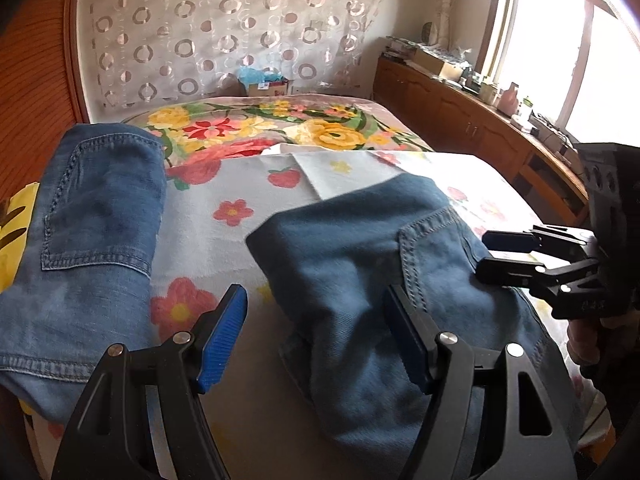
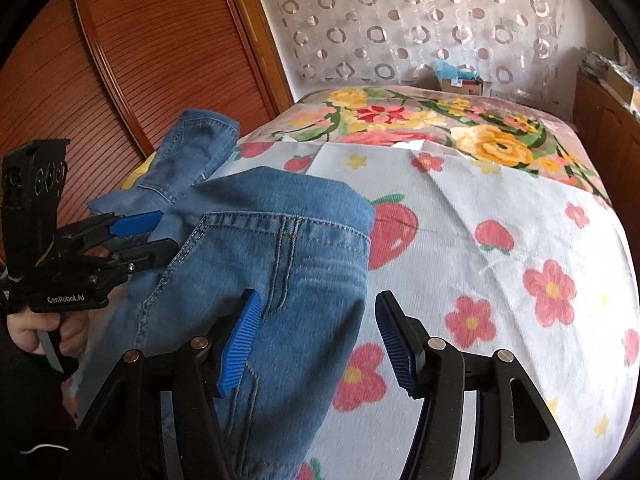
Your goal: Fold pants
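Now the blue denim jeans (image 1: 360, 280) lie bunched on the flower-print sheet (image 2: 500, 240) of the bed, while the left gripper (image 1: 316, 340) and right gripper (image 2: 318, 336) hover over them, fingers apart, holding nothing.

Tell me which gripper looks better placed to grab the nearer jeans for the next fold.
Probably the left gripper: open, its fingers straddle the edge of the nearer jeans. The right gripper, also open, has only its left pad over that denim; its other pad hangs over the flowered sheet.
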Demonstrator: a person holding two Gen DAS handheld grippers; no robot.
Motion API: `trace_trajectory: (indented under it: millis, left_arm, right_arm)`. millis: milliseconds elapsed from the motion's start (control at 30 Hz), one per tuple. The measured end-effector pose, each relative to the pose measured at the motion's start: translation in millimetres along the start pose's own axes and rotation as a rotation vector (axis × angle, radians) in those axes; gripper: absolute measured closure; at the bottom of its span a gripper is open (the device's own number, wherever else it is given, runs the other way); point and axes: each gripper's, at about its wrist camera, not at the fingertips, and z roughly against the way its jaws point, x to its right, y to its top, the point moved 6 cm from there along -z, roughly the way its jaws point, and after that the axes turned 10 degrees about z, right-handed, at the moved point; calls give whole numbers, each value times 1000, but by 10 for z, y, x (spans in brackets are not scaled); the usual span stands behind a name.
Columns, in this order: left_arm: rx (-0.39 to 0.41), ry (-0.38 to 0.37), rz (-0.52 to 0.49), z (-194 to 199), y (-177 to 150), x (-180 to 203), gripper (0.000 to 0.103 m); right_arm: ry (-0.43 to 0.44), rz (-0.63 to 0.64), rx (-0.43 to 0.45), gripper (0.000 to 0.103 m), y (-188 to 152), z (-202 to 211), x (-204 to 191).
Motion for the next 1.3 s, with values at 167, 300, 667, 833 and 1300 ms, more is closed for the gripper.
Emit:
trace_trajectory:
  millis: [167,300,667,833,1300]
  left_arm:
    - [-15,4,5,-67,-10,13,31]
    - [-20,6,6,-91,-19,25,31]
    - [-23,1,14,-131,-18,45,31]
    - [-26,-37,33,-161,-26,39,37]
    - [28,-112,52,133,125,121,78]
  right_arm:
    - [27,-16,-28,39,-2,-109,15]
    - [58,-29,-33,39,25,-168,18]
    - [161,-101,-14,39,5,-299,137]
    - [206,-110,-15,52,-1,-312,109]
    - [158,57,108,88,490,253,-358]
